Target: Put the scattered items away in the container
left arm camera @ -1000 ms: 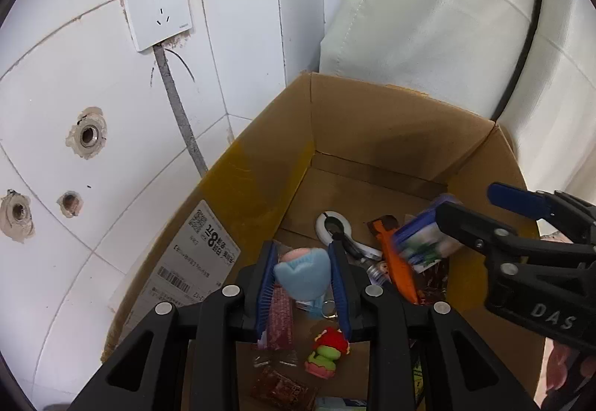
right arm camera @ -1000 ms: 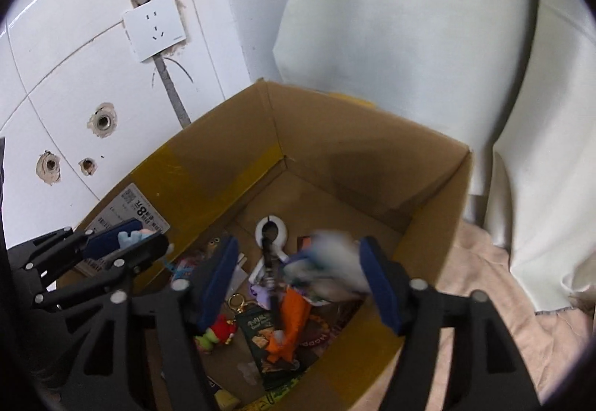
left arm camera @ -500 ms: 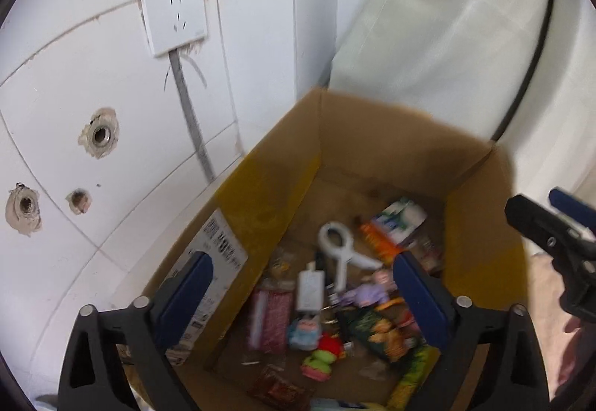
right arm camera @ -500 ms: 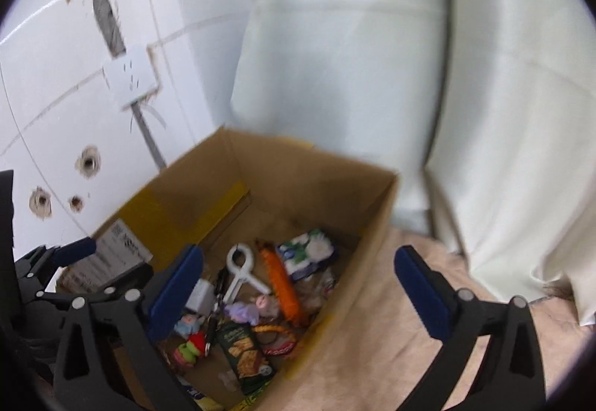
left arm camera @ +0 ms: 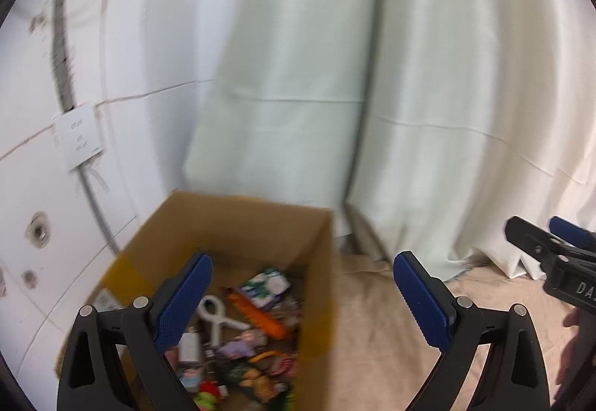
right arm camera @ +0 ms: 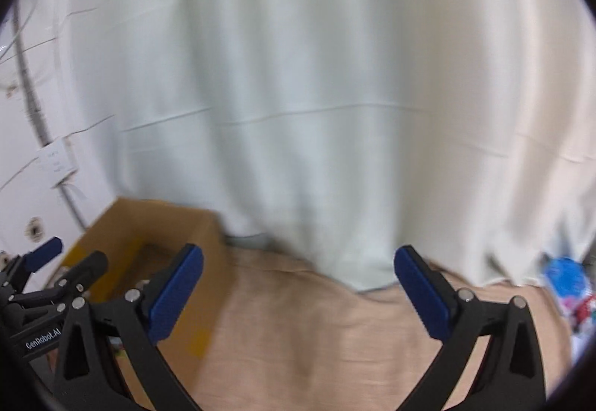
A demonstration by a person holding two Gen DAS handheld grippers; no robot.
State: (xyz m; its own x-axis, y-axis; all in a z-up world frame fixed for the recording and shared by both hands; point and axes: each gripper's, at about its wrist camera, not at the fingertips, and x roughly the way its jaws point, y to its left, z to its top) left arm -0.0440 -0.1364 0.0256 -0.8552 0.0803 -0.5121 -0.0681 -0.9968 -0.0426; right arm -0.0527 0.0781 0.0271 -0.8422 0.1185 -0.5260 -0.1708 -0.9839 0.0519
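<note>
Both grippers lifted clear of brown cardboard box [left arm camera: 238, 224], jaws apart, empty; blurred colourful items [right arm camera: 570, 284], possibly remaining clutter, at right gripper's [right arm camera: 298, 284] three o'clock, nearer than left gripper [left arm camera: 301, 291].

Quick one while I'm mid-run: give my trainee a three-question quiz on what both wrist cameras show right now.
1. True or false: the left gripper is shut on an item.
2. Multiple choice: the white clip lies (A) on the beige cloth, (B) inside the cardboard box, (C) between the right gripper's fingers.
3. Short answer: in the right wrist view, what lies at the far right edge, where the beige cloth meets the white curtain?

Key
1. False: both the left gripper and the right gripper are open and empty.
2. B, in the cardboard box among the other items.
3. A blurred blue and colourful item; too blurred to identify.
</note>
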